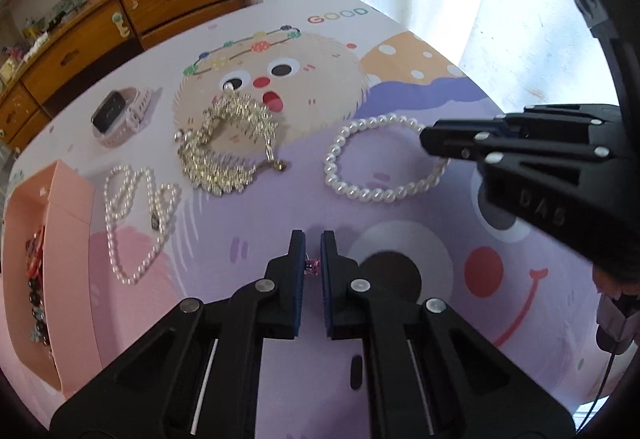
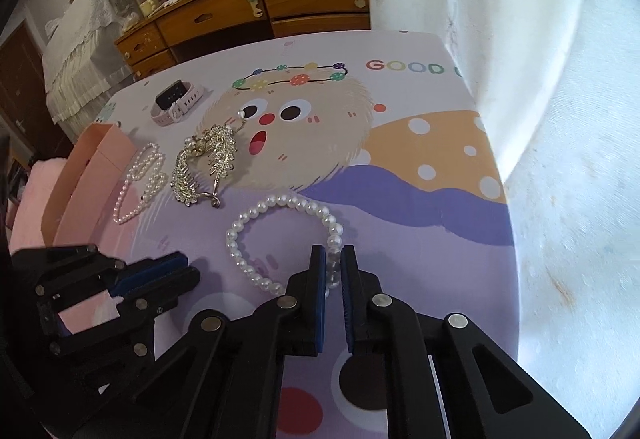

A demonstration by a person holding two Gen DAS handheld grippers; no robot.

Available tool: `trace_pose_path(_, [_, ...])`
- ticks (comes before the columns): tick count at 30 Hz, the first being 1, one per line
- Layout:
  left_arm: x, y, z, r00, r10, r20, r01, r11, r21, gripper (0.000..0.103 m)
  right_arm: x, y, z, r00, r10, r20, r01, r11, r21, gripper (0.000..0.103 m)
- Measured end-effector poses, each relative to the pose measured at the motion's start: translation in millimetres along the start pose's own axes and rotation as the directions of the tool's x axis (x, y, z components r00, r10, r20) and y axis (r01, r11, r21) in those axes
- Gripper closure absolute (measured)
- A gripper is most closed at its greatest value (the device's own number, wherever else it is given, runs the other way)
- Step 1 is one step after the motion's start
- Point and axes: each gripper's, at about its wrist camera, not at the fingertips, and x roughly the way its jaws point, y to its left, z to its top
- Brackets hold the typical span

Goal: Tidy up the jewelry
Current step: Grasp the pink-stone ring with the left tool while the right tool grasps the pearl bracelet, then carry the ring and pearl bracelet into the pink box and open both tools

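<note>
Now I am clamping my right gripper (image 2: 333, 267) onto the pearl bracelet (image 2: 280, 239), its blue pads closed on a few beads at the near right of the loop, while the rest of the ring is lying on the cartoon tablecloth (image 2: 420, 199) just ahead and to the left of my fingertips. My left gripper (image 1: 313, 257) is closing on a small pink charm (image 1: 312, 266); its jaws look nearly shut, with the charm sitting between the pads, so I judge it gripped.

I am expecting the bracelet to be light and floppy: round beads, probably on a stretchy cord, smooth and apt to roll out of a pinch. Gripping across the strand, as I am doing, seems the safest hold; it will sag when raised. The charm is tiny and hard, easy to flick away, so a square pinch on its body suits it best.

Ahead and left of my left tool are lying a crystal necklace (image 1: 224, 143), a long pearl strand (image 1: 136, 215) and a pink smartwatch (image 1: 120, 115); the pink box (image 1: 76, 207) with dark beads (image 1: 38, 303) inside is standing at far left.

On the cloth I am reading "GOOD" (image 2: 404, 66), and on my right gripper's side, seen from the left camera, raised letters like "DAS" (image 1: 542, 209).
</note>
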Motion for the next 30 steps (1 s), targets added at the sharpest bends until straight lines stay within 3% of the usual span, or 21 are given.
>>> trace_pose_path(8, [-42.0, 4.7, -20.7, 1.0, -0.017, -0.001, 0.017, 0.999, -0.047, 0.098, -48.2, -5.7, -8.6, 0.998, 0.058, 0.028, -0.061, 0.993, 0.103, 0.096])
trace_pose_path(15, [-91.7, 14.9, -42.8, 0.997, -0.077, 0.008, 0.078, 0.986, -0.147, 0.098, -88.4, 2.6, -18.2, 0.988, 0.134, 0.074, -0.146, 0.973, 0.178, 0.096])
trace_pose_path(21, [-132.5, 32.4, -66.1, 0.996, -0.08, 0.032, 0.085, 0.971, -0.223, 0.098, -111.8, 16.7, -29.1, 0.954, 0.276, 0.12, -0.299, 0.915, 0.269, 0.096])
trace_pose_path(30, [-176.8, 69.8, -96.8, 0.996, -0.082, 0.039, 0.089, 0.966, -0.241, 0.098, -127.1, 69.1, -45.0, 0.9, 0.414, 0.139, -0.436, 0.838, 0.329, 0.096])
